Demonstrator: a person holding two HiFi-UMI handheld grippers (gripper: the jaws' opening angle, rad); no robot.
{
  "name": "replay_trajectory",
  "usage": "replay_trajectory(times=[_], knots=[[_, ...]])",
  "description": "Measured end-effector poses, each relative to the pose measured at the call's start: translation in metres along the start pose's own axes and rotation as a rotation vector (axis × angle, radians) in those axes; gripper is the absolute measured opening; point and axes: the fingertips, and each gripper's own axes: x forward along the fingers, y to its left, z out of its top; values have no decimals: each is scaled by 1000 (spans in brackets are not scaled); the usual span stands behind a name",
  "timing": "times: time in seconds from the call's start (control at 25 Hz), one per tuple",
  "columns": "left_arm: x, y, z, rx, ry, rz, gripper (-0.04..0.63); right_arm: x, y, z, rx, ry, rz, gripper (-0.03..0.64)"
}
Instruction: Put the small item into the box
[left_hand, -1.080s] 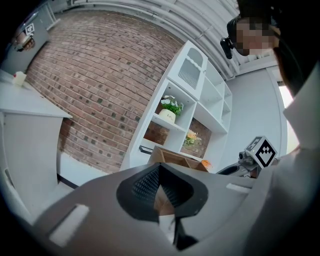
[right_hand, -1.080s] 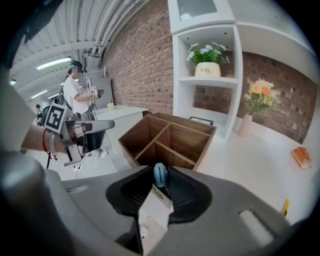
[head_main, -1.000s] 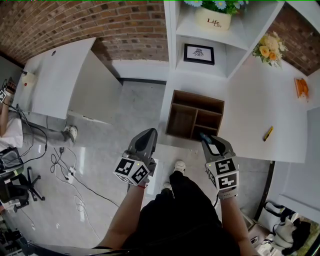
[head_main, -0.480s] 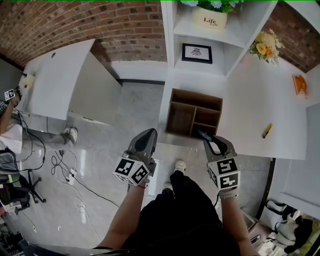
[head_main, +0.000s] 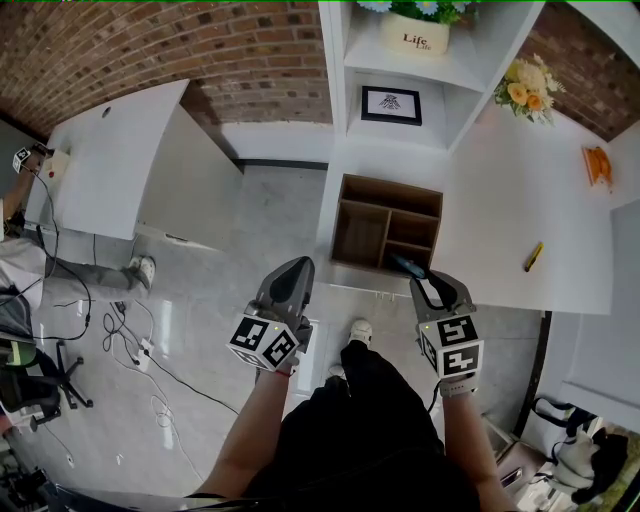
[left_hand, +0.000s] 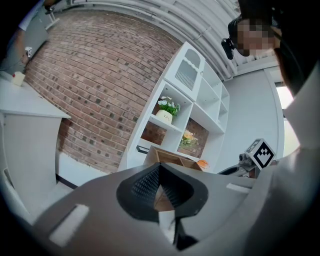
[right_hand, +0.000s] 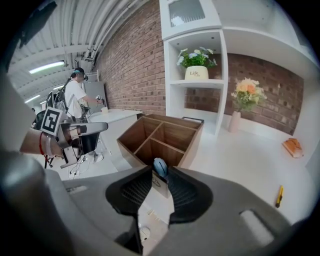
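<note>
A brown wooden box with open compartments stands on the white counter, and it also shows in the right gripper view and the left gripper view. My right gripper hangs over the box's near edge. Its jaws have just been opening a little, and the pads still pinch a small blue item at their tips. From the right gripper the blue item sits in front of a near compartment. My left gripper hovers over the floor left of the box, shut and empty.
The white counter carries a yellow pen, an orange thing and a flower vase. Shelves behind hold a framed picture and a plant pot. A white table and floor cables lie left.
The head view has drifted slightly, so the box sits a bit higher in frame. Both grippers stay nearly in place, and the blue item remains at the right gripper's tips.
</note>
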Motion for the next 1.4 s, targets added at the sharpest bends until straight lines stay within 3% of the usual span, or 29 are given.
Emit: replay_trajectory(times=[0.76,1.08,1.4], knots=[[-9,-20,3,15,2,-42,3,-26,5,-6,50,-49,-17,74],[-17,-36,6,30,-1,-76,3,-50,8,-5,77,-130,-48,7],[-31,-52,9,49,-2,-106,3,-77,18,-1,113,-237,-55,3]])
